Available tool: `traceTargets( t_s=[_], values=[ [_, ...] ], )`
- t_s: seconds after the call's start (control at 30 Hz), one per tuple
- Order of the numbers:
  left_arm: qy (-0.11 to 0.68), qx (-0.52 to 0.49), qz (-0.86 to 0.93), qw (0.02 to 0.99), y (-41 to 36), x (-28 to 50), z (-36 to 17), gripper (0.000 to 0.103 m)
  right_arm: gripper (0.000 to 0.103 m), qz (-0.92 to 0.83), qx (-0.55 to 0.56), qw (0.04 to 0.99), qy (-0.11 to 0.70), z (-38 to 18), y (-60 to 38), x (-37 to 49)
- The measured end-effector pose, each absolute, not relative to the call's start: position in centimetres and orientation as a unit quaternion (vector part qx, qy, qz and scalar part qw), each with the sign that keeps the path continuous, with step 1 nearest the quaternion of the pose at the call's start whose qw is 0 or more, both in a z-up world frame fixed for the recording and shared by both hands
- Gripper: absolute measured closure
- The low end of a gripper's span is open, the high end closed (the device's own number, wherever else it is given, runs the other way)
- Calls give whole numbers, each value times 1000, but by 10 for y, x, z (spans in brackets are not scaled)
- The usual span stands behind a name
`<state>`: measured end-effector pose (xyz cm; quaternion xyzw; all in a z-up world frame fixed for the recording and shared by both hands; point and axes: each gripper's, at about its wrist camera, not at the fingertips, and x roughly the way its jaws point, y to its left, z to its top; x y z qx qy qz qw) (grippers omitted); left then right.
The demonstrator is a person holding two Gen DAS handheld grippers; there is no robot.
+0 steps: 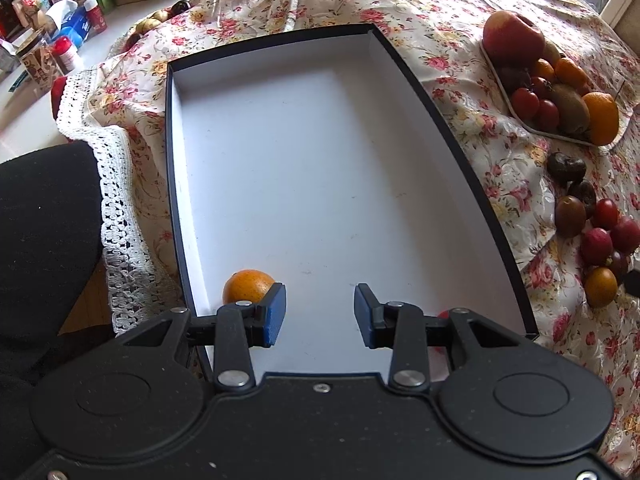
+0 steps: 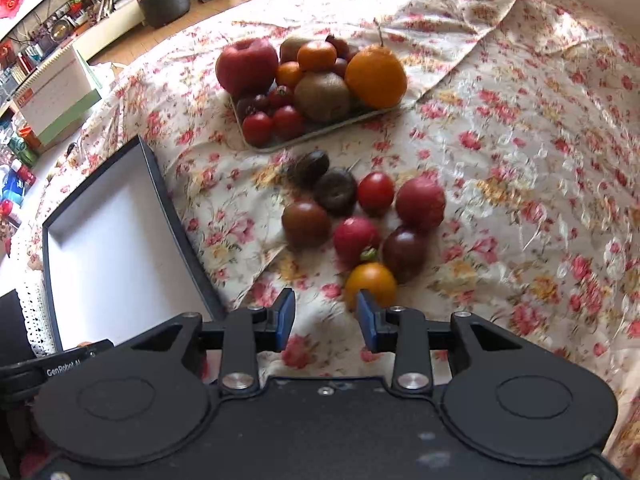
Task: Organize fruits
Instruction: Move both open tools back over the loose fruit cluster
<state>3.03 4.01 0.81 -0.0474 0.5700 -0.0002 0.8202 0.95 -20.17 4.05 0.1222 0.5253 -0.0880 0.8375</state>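
- Blue-padded left tongs (image 1: 320,314) at the near end of the box (image 1: 460,128), parted wide with nothing between the pads; probably poised there because that end is where the fruit is being set down.
- Just past the left pad (image 1: 274,314), one orange (image 1: 248,286) on the white floor close to the near left corner of the box, touching or nearly touching the pad, not gripped; likely tucked there to begin a row and leave the long white floor free for more.
- Behind the other arm of the left tongs, a sliver of something red (image 1: 442,315); too hidden to name.
- Right tongs (image 2: 326,316) low over the flowered cloth (image 2: 520,140), spread apart and empty, with the yellow-orange fruit (image 2: 370,282) just beyond the right pad; seemingly lined up as the next pick, being the nearest of the loose ones.
- Further on, loose red and dark fruits (image 2: 420,202) bunched together on the cloth, beside the box's right wall, so a short carry.
- Furthest, a tray (image 2: 256,146) heaped with an apple (image 2: 246,64), a kiwi (image 2: 322,94), a large orange (image 2: 376,76) and small red fruits; well apart from the box, probably left till later.
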Motion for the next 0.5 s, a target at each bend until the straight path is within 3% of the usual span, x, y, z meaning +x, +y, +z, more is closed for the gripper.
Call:
traceTargets(
  t_s=[0.5],
  values=[
    [561, -23, -85, 823, -32, 45, 36, 57, 65, -185, 185, 818, 512, 28, -298, 22]
  ],
)
